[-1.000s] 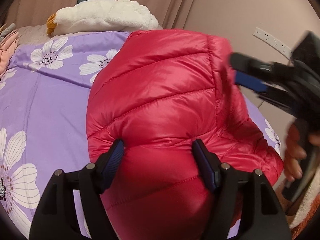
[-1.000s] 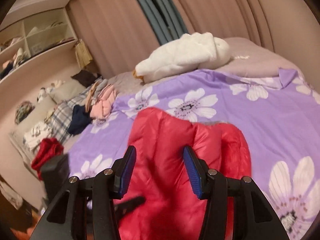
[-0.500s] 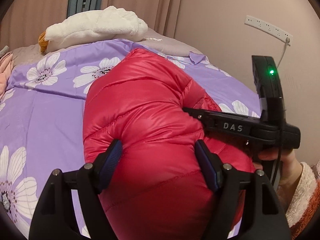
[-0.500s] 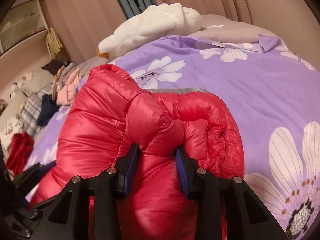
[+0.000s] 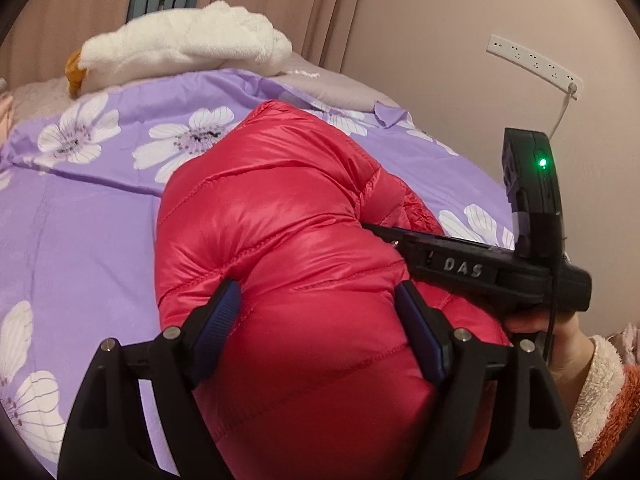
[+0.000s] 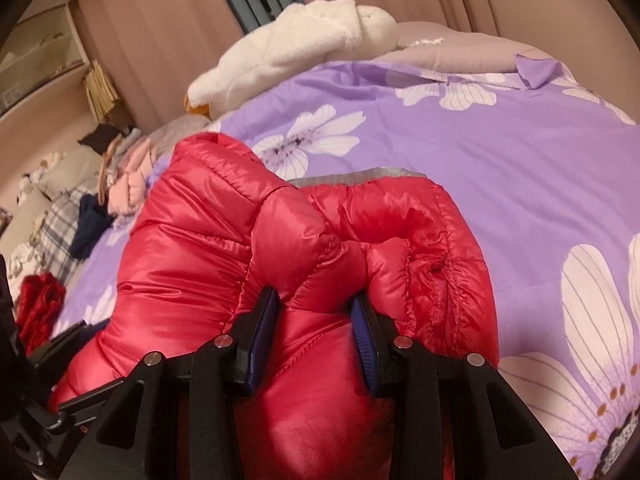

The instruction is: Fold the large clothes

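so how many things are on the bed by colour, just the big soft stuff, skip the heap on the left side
red: 1, the puffer jacket
white: 1, the plush toy
purple with white flowers: 1, the bedspread
grey: 1, the pillow under the toy
total: 4

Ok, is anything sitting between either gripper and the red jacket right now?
Nothing visible. The red jacket bulges straight into the left gripper, whose jaws have just been opening, with padding between them. The right gripper is pinched directly on a fold of it, no other cloth in the way.
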The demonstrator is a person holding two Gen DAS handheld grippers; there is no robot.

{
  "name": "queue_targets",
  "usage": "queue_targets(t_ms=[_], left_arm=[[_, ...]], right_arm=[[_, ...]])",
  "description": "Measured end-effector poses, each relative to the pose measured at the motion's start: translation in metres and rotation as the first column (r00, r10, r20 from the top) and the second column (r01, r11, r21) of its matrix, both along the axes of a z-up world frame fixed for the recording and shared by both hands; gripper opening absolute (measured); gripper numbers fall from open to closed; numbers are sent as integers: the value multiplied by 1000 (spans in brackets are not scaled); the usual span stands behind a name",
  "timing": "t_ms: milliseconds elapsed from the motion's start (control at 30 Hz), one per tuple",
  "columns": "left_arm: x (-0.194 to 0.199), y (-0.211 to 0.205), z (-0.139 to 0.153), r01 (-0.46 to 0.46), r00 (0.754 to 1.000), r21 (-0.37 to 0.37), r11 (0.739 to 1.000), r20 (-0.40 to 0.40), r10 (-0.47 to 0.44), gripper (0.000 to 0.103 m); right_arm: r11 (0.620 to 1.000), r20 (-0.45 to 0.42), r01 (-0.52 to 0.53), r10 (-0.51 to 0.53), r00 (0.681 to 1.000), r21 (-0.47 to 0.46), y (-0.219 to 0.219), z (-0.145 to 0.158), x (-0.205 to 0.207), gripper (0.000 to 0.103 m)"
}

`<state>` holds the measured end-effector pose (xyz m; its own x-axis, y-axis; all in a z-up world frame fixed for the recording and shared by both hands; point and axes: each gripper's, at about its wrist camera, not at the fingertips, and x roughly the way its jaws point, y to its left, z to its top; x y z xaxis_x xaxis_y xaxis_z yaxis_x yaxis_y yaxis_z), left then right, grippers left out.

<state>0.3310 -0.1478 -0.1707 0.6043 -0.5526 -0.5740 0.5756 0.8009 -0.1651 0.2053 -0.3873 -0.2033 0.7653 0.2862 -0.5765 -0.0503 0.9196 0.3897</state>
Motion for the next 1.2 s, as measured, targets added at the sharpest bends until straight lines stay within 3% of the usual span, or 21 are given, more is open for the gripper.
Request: queue_targets(t_ms=[100,167,267,367,467,567,667,767,867,1067,1133,1200], left_arm=[[-14,7,12,-23,1000,8,1000,-14,23,79],[-24,23,25,-32,997,-56,998,-76,28,78],[-40,44,36,0,992,-147,989,-124,-18,78],[-39,41,22,-52,988,-79,995,-149,40,80],[-38,39,12,-72,984,-81,994,-166,58,81],[-35,39,11,-69,981,-79,994,-187,54,81],[-35,28,5,-49,986,-7,999,-162,47,85],[-32,20,-7,-55,983,26,998,-173,58,88],[-24,20,-14,-38,981,43,998,-186,45,92],[-15,51,1,-53,942,-113,992,-334,12,90],[-16,73,13,-71,920,-240,968,-391,-30,90],[-17,100,29,-103,920,-366,925,-387,-51,90]], right_arm=[[1000,21,16,-15,1000,-21,2,9,-10,35],[999,29,36,-36,999,-20,0,11,-15,35],[992,-2,70,-70,998,106,-15,17,-27,36],[984,5,70,-72,997,164,-24,36,-54,41],[998,38,40,-42,998,51,-13,49,-81,44],[999,-25,9,-8,1000,39,-4,28,-84,45],[992,-129,36,-20,991,121,-9,-2,-67,45],[999,-151,-7,12,988,34,-4,-7,-59,45],[999,-150,2,3,989,34,-5,-8,-57,45],[972,-109,-18,45,993,236,-34,-7,-64,53],[954,-111,-9,44,993,299,-40,-7,-65,57],[938,-115,-10,53,992,345,-44,-2,-69,63]])
